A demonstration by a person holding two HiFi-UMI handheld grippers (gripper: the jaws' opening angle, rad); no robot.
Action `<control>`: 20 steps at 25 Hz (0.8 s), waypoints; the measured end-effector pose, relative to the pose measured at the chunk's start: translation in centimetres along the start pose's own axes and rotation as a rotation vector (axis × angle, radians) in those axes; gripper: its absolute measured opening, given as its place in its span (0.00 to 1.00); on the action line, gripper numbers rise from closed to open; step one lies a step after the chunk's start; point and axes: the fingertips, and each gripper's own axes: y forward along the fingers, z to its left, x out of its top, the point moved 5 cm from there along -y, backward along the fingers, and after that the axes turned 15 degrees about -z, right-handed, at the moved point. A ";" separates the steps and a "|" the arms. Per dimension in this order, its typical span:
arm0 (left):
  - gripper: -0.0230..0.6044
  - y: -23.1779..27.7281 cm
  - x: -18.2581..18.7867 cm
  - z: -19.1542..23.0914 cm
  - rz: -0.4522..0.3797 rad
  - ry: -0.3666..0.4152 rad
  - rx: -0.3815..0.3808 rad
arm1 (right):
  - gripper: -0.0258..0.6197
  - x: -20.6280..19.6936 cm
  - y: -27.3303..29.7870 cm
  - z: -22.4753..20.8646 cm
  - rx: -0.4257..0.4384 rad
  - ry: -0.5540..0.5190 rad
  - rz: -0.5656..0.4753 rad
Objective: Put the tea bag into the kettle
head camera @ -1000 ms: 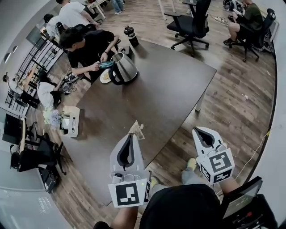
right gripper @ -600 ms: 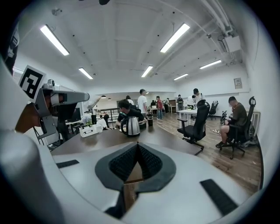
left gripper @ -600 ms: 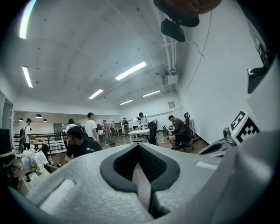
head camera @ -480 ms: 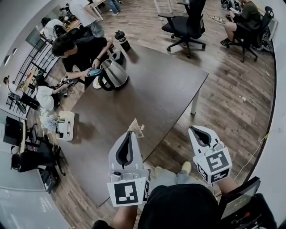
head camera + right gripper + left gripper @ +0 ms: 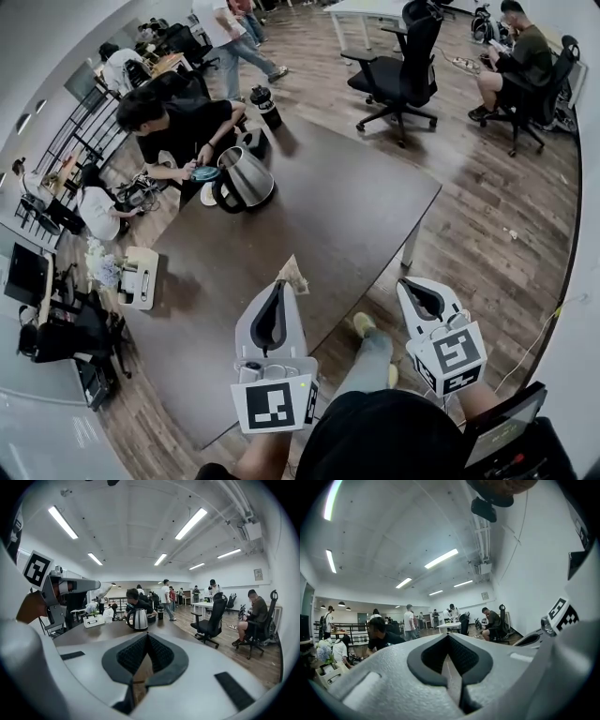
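A steel kettle (image 5: 247,177) with a black handle stands at the far left of the dark table (image 5: 347,202); it also shows in the right gripper view, kettle (image 5: 138,619). The tea bag (image 5: 293,274), a small tan packet, lies near the table's near edge. My left gripper (image 5: 281,285) hangs just short of it, jaws shut with nothing between them (image 5: 449,635). Off the table's near edge, above the floor, my right gripper (image 5: 405,283) is also shut and empty (image 5: 147,635).
A person (image 5: 178,120) sits at the table's far side by the kettle. A black bottle (image 5: 263,105) stands at the far corner. A white organiser box (image 5: 141,277) sits at the left edge. Office chairs (image 5: 403,56) stand beyond the table.
The head camera has shifted a little, so the table and kettle sit slightly differently in view. Both grippers stay shut by the near edge. A person walks past in the background.
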 end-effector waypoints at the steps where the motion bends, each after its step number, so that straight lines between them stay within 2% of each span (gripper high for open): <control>1: 0.05 0.4 -0.1 0.2 -0.001 0.000 0.002 | 0.04 0.1 0.5 -0.1 0.004 -0.002 0.002; 9: 0.05 6.1 -1.9 2.9 0.007 -0.021 0.077 | 0.04 1.3 7.7 -2.6 0.094 -0.023 0.014; 20: 0.05 13.2 -5.1 9.5 0.031 -0.030 0.191 | 0.04 3.1 20.4 -3.8 0.225 -0.058 0.024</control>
